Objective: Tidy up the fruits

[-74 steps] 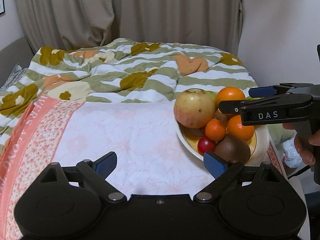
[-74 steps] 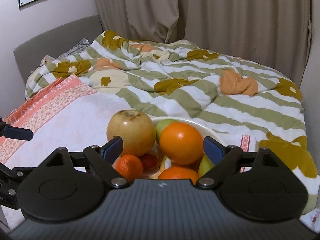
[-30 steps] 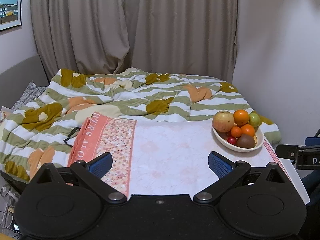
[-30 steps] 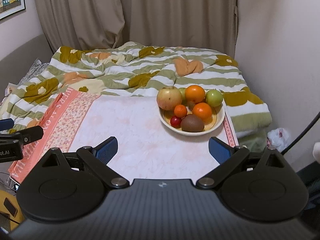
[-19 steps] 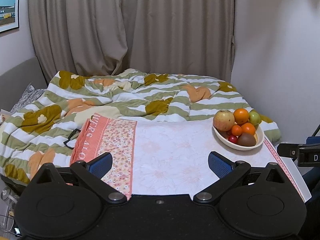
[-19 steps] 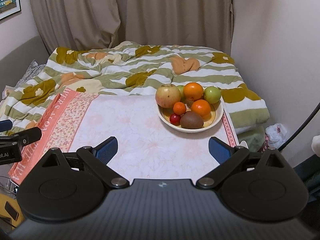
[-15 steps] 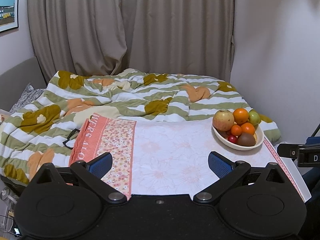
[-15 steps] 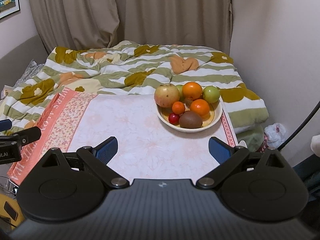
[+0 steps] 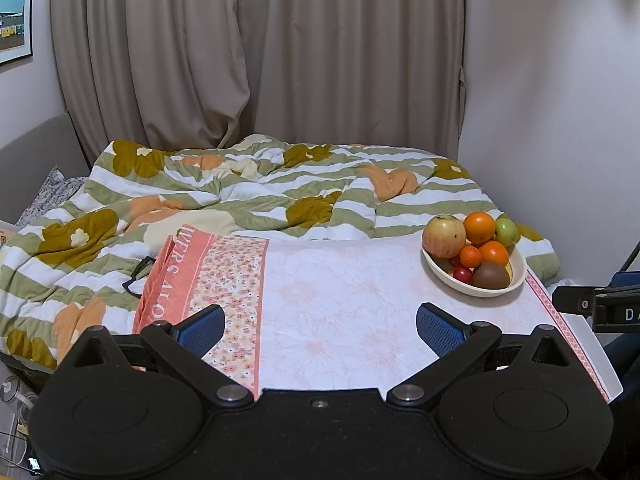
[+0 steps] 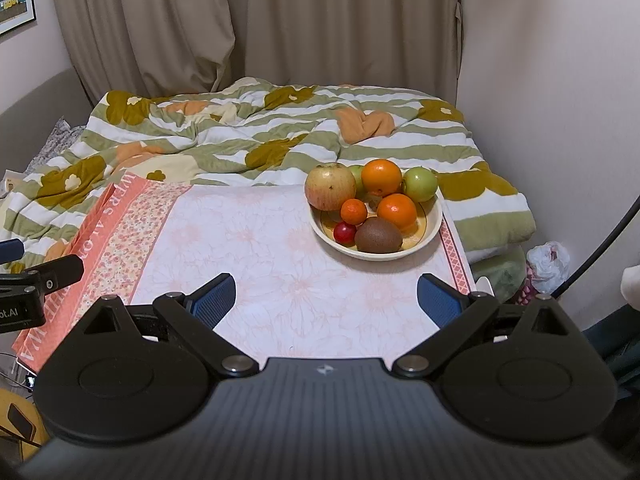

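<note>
On the table, fruit bowl (image 10: 434,222), both grippers' jaws apart, plastic bag (image 10: 548,260) only in right view.

1. The left gripper (image 9: 320,326) is built of matte black plastic, with two round discs seen at the bottom of the frame.
2. Blue textured pads (image 9: 438,328) are fitted to the fingers.
3. Silver pivot screws (image 10: 414,361) are set in the right gripper (image 10: 325,300).
4. White lettering is printed on its side.

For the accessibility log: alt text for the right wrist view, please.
A cream bowl of mixed fruit sits at the far right of a pink floral tablecloth, ahead of the open, empty right gripper. Behind lies a striped floral duvet; the left gripper shows at left.
</note>
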A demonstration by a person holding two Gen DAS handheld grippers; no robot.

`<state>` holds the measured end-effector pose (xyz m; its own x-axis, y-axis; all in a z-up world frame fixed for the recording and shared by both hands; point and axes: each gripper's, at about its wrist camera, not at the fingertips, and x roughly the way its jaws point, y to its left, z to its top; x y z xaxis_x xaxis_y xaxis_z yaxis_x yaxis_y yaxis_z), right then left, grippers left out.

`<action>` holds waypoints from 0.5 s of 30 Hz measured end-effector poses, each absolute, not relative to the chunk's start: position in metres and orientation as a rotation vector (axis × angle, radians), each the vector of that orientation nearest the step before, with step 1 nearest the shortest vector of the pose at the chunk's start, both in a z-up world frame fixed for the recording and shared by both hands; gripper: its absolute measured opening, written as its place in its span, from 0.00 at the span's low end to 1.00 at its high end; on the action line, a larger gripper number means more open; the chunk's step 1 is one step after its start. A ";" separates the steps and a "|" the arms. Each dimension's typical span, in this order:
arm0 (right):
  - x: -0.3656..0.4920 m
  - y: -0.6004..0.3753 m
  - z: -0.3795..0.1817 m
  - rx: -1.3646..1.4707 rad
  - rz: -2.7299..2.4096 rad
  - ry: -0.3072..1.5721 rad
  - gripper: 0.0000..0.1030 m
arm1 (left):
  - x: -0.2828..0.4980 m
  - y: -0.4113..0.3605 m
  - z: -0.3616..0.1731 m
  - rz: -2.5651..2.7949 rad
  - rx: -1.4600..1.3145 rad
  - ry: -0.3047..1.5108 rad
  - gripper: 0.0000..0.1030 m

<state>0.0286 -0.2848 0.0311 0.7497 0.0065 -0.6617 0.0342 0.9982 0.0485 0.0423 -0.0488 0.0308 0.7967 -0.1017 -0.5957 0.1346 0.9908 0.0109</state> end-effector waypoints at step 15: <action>0.029 -0.283 0.028 0.058 -0.011 0.726 1.00 | 0.041 -0.047 0.031 -0.118 0.060 0.630 1.00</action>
<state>0.0295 -0.2827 0.0284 0.7477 0.0102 -0.6640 0.0300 0.9983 0.0492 0.0415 -0.0469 0.0311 0.8018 -0.0920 -0.5905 0.1286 0.9915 0.0201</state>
